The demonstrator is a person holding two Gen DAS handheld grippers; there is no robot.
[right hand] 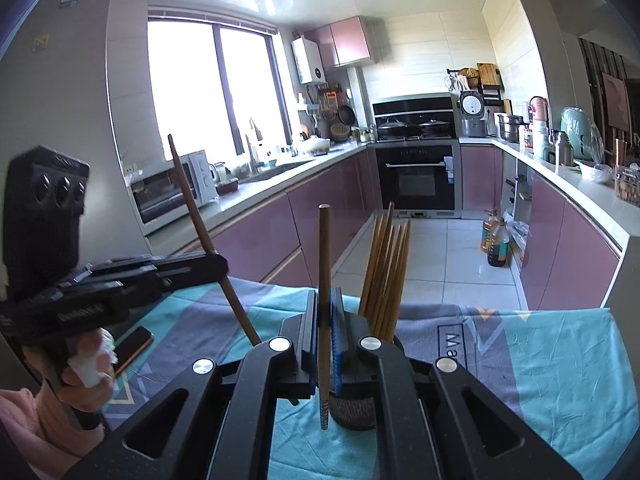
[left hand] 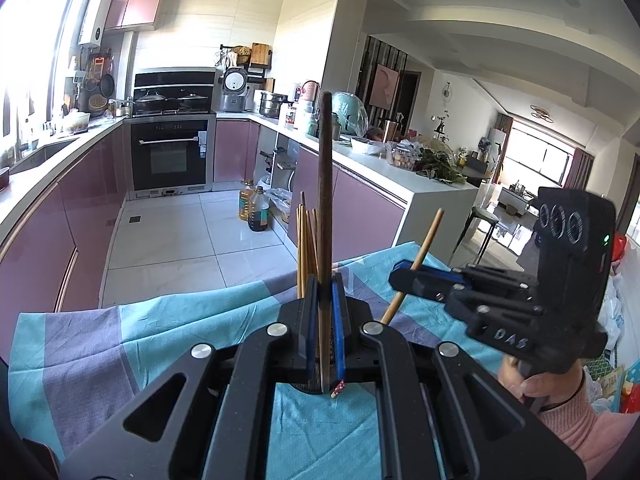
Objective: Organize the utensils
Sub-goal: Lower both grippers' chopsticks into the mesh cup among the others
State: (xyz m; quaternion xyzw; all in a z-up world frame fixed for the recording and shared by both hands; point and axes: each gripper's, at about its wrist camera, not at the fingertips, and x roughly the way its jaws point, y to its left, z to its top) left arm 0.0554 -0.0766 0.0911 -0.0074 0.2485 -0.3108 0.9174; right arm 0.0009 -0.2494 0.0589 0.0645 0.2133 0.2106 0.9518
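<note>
table under teal-and-grey cloth (right hand: 520,360) | dark mesh holder (right hand: 356,412) upright on cloth, bundle of light chopsticks (right hand: 386,272) inside | left gripper (left hand: 324,320) clamped on dark chopstick (left hand: 325,200), upright | right gripper (right hand: 325,336) clamped on brown chopstick (right hand: 325,280), just beside holder

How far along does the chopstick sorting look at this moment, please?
Done: a bundle of chopsticks already stands in the dark holder. In hand: the left hand-held gripper is shut on a dark chopstick, the right hand-held gripper on a lighter chopstick. Left: dropping both into the holder.
</note>
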